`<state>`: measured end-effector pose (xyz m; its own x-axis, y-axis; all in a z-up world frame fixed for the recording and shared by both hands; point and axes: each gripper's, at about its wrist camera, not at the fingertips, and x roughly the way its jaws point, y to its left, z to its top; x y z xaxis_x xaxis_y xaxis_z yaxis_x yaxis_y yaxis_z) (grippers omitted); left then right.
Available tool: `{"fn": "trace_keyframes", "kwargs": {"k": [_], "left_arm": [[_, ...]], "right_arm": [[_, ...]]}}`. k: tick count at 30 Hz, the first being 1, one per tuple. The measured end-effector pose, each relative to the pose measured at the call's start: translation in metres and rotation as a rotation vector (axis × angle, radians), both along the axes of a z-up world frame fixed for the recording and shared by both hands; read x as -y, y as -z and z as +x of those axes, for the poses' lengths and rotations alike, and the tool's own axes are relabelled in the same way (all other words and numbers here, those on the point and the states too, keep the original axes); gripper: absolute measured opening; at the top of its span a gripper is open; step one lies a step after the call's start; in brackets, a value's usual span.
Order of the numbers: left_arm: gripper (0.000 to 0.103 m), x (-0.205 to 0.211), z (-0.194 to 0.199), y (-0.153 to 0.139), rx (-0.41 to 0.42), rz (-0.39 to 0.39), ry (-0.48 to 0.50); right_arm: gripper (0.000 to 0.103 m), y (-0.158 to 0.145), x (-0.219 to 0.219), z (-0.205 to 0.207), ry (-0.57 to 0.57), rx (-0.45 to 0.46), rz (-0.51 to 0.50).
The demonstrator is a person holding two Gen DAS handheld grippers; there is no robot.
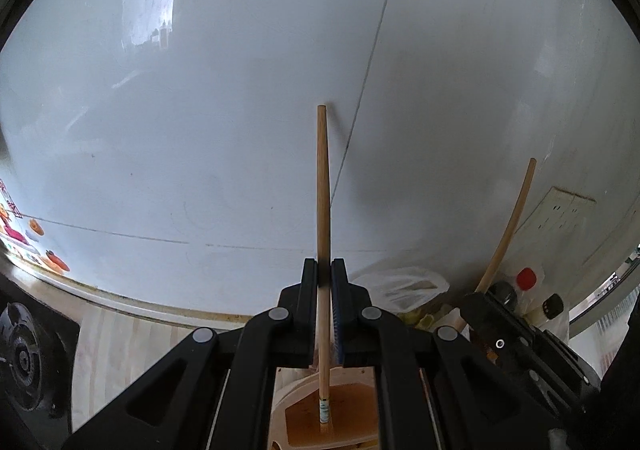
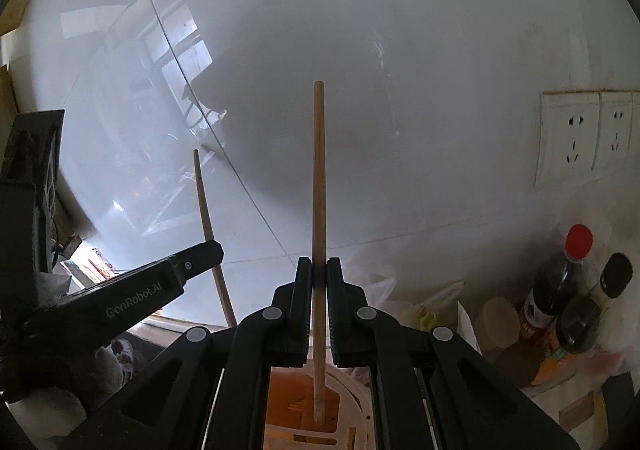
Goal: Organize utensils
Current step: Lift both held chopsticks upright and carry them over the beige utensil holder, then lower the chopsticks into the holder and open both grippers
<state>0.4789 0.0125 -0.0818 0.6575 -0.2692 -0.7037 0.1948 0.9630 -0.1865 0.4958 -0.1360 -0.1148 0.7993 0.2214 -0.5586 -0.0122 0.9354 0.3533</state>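
The left gripper (image 1: 324, 270) was clamped on a wooden chopstick (image 1: 323, 185), its two black jaws pressed against the stick from either side. The chopstick stood nearly upright between the jaws, its plain end rising well above them against the white tiled wall (image 1: 200, 129) and its lower end, marked with a pale band, reaching down into the orange-lined compartment of a cream utensil holder (image 1: 292, 402) directly below the gripper.

The right gripper (image 2: 319, 270) was likewise closed on a second wooden chopstick (image 2: 319, 177), held upright and centred between its jaws. That stick's lower tip hung inside the same utensil holder (image 2: 352, 394), over its orange interior, where a few other sticks lay near the bottom.

Each wrist view caught the other tool: in the left view the right gripper's body sat low on the right with its chopstick (image 1: 508, 226) leaning up from it; in the right view the left gripper's black finger reached in from the left, its chopstick (image 2: 208, 226) beside it.

Two dark sauce bottles (image 2: 560, 290), one red-capped and one black-capped, stood on the right, below wall sockets (image 2: 572, 133). A crumpled plastic bag (image 1: 400, 286) lay behind the holder.
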Motion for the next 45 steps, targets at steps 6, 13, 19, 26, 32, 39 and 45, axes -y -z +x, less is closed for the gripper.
{"fn": "trace_keyframes", "kwargs": {"k": [6,13,19,26,32,39,45], "left_arm": [[0.004,-0.006,-0.002,0.002,0.002,-0.001,0.002],[0.004,-0.014,-0.004,0.007,-0.011,-0.025,0.005],[0.004,-0.021,-0.007,0.012,-0.034,-0.036,0.014],[0.006,-0.025,-0.020,0.013,-0.097,-0.020,0.047],[0.032,-0.047,-0.038,-0.007,-0.140,0.014,-0.022],[0.103,-0.065,-0.093,-0.042,-0.015,0.056,-0.118],[0.103,-0.063,-0.139,-0.020,-0.014,0.112,-0.169]], "right_arm": [[0.008,0.008,-0.001,0.000,-0.009,-0.015,0.007],[0.008,0.012,-0.004,-0.004,-0.032,-0.020,0.004],[0.008,0.015,-0.005,-0.007,-0.042,-0.030,0.000],[0.008,0.018,0.001,-0.013,-0.073,-0.058,0.021],[0.027,0.017,0.004,-0.014,-0.137,-0.157,0.037],[0.064,-0.013,0.036,-0.061,-0.071,-0.126,0.067],[0.102,-0.023,0.056,-0.115,0.013,-0.075,0.074]]}}
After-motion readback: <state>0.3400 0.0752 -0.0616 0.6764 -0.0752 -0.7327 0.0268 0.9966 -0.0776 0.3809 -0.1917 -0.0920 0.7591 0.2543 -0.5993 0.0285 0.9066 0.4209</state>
